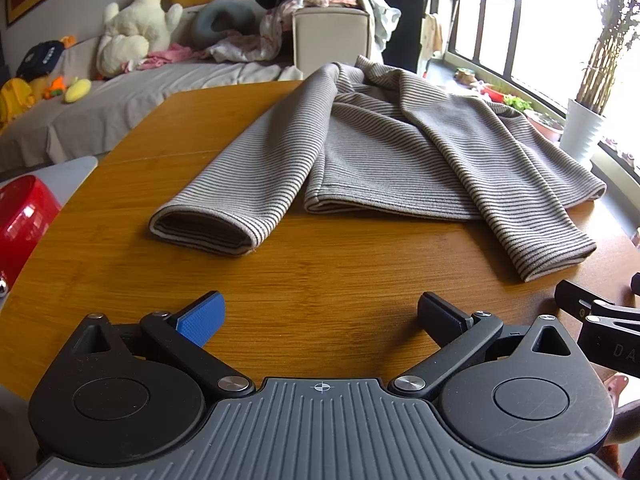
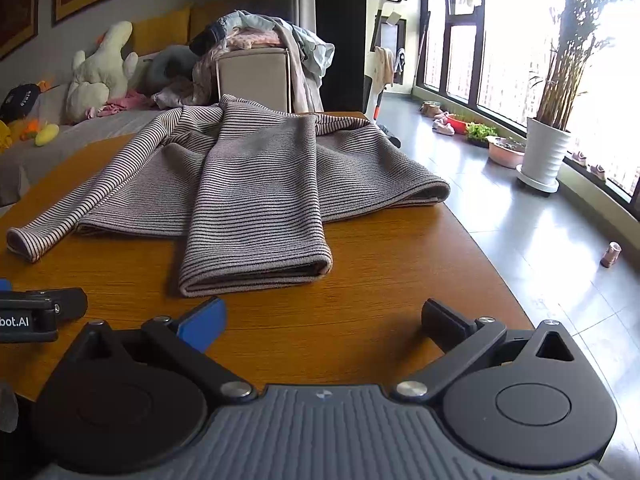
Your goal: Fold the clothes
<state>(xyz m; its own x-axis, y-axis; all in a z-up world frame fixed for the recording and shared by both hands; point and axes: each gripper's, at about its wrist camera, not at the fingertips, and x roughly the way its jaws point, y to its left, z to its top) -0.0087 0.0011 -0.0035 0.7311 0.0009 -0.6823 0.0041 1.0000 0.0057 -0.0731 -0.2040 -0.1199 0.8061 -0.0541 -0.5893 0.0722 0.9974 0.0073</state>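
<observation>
On the table your striped top lies spread; your left gripper and right gripper gape wide, empty.

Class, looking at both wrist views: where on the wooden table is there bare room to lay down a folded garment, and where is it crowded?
Bare wood lies along the near edge of the table, between the open left gripper and the striped top, and left of its left sleeve. The right gripper is open over bare wood too. The middle and far side are covered by the top and its right sleeve.
</observation>
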